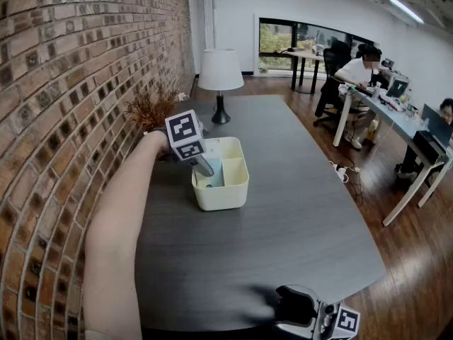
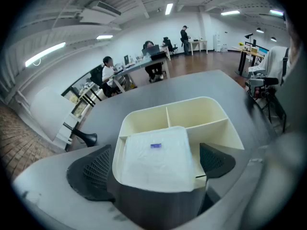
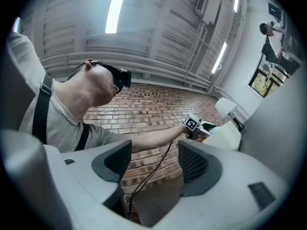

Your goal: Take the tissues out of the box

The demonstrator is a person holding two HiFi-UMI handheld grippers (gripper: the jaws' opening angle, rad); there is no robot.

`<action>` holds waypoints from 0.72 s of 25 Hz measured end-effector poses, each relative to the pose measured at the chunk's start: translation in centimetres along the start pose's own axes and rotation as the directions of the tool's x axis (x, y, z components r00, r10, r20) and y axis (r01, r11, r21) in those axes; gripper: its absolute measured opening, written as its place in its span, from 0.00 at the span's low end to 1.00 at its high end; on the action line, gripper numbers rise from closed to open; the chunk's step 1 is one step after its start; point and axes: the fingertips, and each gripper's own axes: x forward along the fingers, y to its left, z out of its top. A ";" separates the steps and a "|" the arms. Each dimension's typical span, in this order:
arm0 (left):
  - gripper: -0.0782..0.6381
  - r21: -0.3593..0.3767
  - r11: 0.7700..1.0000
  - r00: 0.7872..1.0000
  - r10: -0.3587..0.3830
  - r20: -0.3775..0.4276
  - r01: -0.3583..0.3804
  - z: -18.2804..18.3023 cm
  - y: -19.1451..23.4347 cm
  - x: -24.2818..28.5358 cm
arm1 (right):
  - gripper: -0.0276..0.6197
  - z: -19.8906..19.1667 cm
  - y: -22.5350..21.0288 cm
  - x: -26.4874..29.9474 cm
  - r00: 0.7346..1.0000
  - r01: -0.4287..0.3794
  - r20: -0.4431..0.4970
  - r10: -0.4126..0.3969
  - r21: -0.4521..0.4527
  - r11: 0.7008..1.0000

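Note:
A cream box (image 1: 241,184) with several compartments stands on the grey table (image 1: 297,211). In its near-left compartment lies a white tissue pack (image 1: 211,178) with a small purple label (image 2: 155,146). My left gripper (image 1: 204,167) reaches down into that compartment. In the left gripper view it (image 2: 154,159) is open, with one finger (image 2: 96,169) at each side of the tissue pack (image 2: 156,164) and the left one outside the box wall (image 2: 211,107). My right gripper (image 1: 294,304) hangs at the table's front edge, open and empty (image 3: 153,164), pointing up at the person.
A white lamp (image 1: 220,73) and a dried plant (image 1: 150,108) stand at the table's far left by the brick wall (image 1: 64,105). People sit at desks (image 1: 361,73) to the right. Cables lie on the wooden floor (image 1: 343,172).

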 end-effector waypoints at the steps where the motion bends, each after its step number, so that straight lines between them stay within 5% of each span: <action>1: 0.90 -0.002 1.000 1.000 -0.014 -0.026 0.014 -0.3 0.2 0.6 | 0.53 0.3 -0.1 -0.1 1.000 0.002 0.000 -0.002 -0.009 1.000; 9: 0.84 0.022 0.994 0.991 -0.105 -0.079 0.107 -0.7 -0.4 3.3 | 0.53 1.5 -1.3 -0.8 1.000 0.018 -0.003 -0.018 -0.032 0.999; 18: 0.81 0.052 0.999 0.997 0.007 -0.083 -0.002 0.0 0.1 1.1 | 0.53 1.2 -1.2 -0.7 1.000 0.008 -0.004 -0.008 -0.023 1.000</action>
